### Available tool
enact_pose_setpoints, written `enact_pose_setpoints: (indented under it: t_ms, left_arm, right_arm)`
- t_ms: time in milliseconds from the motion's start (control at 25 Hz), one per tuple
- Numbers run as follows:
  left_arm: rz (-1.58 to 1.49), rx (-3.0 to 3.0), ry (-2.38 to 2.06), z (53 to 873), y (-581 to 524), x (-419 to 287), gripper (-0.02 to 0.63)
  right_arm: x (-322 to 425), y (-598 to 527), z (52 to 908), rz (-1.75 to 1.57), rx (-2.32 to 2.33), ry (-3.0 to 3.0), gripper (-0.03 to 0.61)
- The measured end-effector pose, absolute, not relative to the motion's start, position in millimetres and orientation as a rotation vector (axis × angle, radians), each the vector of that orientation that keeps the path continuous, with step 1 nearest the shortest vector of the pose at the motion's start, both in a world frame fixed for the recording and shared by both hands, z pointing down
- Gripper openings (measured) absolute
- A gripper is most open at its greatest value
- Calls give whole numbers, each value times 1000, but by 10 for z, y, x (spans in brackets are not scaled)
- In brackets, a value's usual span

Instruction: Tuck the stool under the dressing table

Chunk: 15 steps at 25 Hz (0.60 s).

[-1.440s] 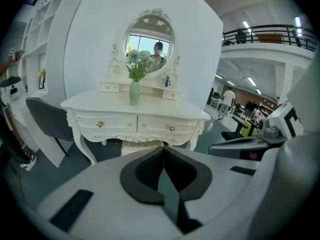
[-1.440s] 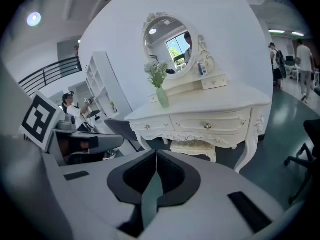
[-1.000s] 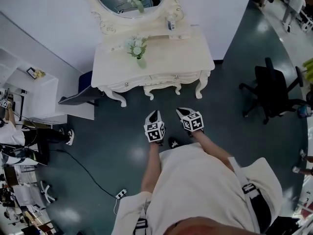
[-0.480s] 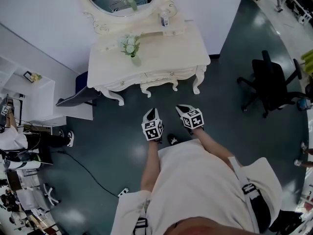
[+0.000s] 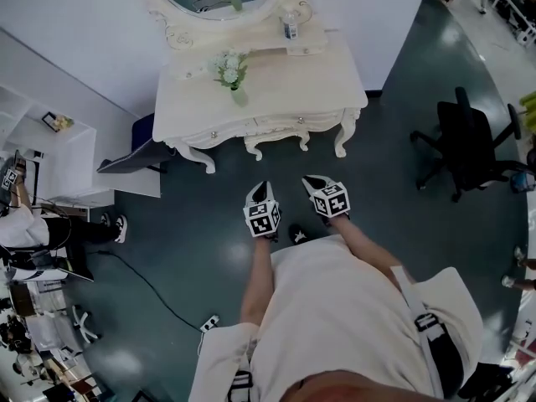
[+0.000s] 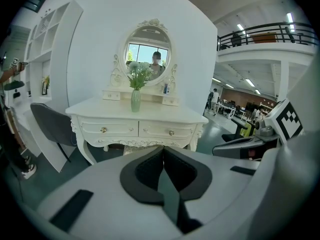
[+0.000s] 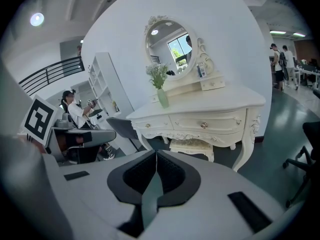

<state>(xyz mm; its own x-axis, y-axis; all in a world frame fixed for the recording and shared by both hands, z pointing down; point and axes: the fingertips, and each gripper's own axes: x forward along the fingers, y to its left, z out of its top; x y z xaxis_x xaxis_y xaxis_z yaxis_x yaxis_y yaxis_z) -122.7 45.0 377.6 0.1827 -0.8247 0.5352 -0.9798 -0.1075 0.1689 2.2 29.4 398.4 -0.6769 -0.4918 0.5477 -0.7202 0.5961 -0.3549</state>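
The white dressing table [image 5: 276, 99] with an oval mirror stands against the wall. The cream stool [image 7: 192, 145] sits under it between the table's legs. In the head view only the stool's two front legs [image 5: 255, 151] poke out. The left gripper view shows a strip of the stool's seat [image 6: 132, 148] just above the jaws. My left gripper [image 5: 264, 191] and right gripper [image 5: 310, 181] are held side by side over the dark floor, a short way in front of the table. Both point at it. Each is shut, with nothing held, left gripper [image 6: 162, 150] and right gripper [image 7: 156, 154].
A vase of flowers [image 5: 232, 74] and a small bottle [image 5: 291, 28] stand on the table. A grey chair [image 5: 134, 157] and white shelving [image 5: 59, 153] are to its left, a black office chair [image 5: 469, 145] to its right. A person [image 5: 33, 233] sits far left. A cable with power strip [image 5: 208, 323] lies on the floor.
Only the head view sways slightly. Both grippers stay shut and side by side in front of the table, and the stool has not moved.
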Motion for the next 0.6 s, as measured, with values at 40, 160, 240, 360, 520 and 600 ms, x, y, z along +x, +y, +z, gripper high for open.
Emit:
enact_pose_setpoints:
  t_ms: [40, 160, 240, 360, 520, 600]
  left_arm:
    - [422, 1980, -1689, 3785, 455, -1246, 15]
    - [420, 1972, -1689, 3801, 449, -1292, 15]
    - [414, 1972, -1686, 3792, 420, -1300, 15]
    - [406, 1983, -1673, 3782, 361, -1253, 15]
    - [412, 1999, -1670, 3795, 351, -1207, 15]
    - [414, 2008, -1682, 3775, 337, -1212, 15]
  right_arm:
    - [4, 305, 3993, 791, 971, -2431, 44]
    - [-35, 348, 4031, 797, 978, -2426, 44]
    - [-56, 374, 4052, 812, 990, -2420, 44]
    - [-52, 357, 4025, 811, 1000, -2429, 44]
    - [57, 309, 4054, 851, 1058, -2408, 44]
    - [103, 291, 4094, 885, 1085, -2388, 44]
